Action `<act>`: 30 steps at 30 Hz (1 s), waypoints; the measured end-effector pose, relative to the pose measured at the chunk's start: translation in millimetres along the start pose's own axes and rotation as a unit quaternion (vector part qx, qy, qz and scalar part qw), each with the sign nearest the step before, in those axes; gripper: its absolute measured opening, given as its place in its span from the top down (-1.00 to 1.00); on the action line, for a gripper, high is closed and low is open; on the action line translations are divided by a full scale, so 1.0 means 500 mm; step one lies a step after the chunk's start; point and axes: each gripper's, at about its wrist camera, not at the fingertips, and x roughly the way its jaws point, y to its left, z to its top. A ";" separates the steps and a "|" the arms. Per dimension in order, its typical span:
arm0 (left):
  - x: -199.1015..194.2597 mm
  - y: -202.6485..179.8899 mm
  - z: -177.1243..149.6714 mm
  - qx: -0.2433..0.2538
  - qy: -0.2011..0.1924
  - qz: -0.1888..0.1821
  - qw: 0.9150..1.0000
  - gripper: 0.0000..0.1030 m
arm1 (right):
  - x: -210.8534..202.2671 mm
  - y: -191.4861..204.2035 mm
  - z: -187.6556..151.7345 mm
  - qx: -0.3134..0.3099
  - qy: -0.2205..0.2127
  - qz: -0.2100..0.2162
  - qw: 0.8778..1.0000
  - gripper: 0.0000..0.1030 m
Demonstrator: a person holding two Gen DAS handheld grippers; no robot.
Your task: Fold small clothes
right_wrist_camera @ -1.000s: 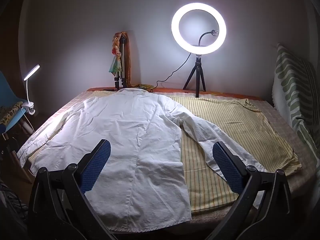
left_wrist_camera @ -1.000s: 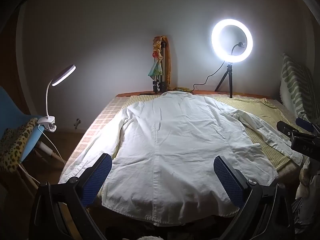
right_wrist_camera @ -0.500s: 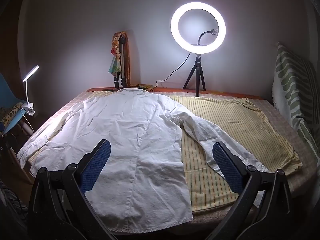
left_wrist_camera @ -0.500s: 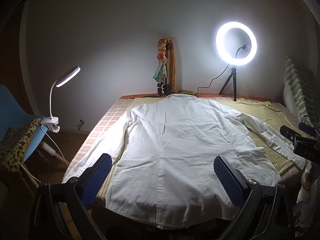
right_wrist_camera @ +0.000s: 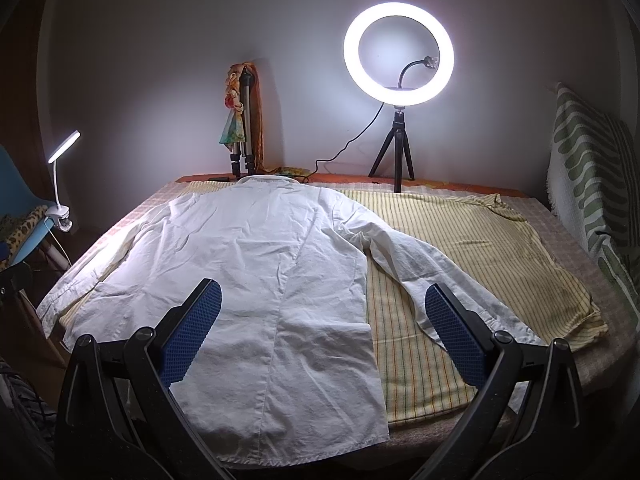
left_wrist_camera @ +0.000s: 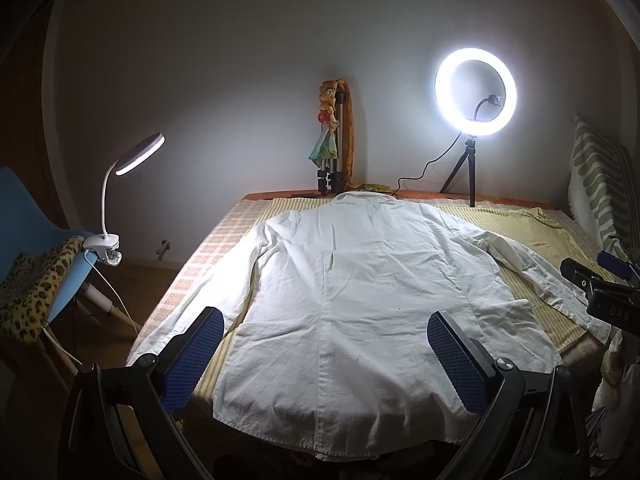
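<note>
Both my jaws stood wide apart, empty. White shirt (left_wrist_camera: 360, 300) lay flat, back up, ahead of and beneath them on the bed (right_wrist_camera: 568, 240). Folding not begun; next, probably grip a sleeve (right_wrist_camera: 420, 276).

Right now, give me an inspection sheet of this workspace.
Surface: bed under a yellow striped cloth.
Job's things: white shirt spread flat, back up, sleeves out, unfolded.
Clutter: folded tripod with doll at the wall.
Tools: left tool and right tool open, empty, above the hem.
Cables: ring light lead; clip lamp lead.
Surroundings: blue chair, striped cushion.
</note>
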 end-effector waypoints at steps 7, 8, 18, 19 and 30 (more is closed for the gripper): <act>0.001 0.001 0.002 -0.001 0.000 -0.001 1.000 -0.99 | 0.000 0.000 -0.001 0.000 0.001 0.000 1.000 -1.00; 0.001 0.002 0.002 -0.001 0.000 -0.001 1.000 -0.99 | 0.000 0.001 -0.001 0.001 0.001 0.000 1.000 -1.00; 0.001 0.001 0.003 -0.001 0.001 -0.002 1.000 -0.99 | 0.000 0.000 -0.002 0.003 0.003 0.001 1.000 -1.00; 0.001 0.000 0.003 -0.001 0.001 -0.002 1.000 -0.99 | 0.000 -0.001 -0.002 0.003 0.003 0.001 1.000 -1.00; 0.002 0.000 0.004 0.000 0.001 -0.002 1.000 -0.99 | 0.002 0.000 -0.006 0.007 0.005 0.003 1.000 -1.00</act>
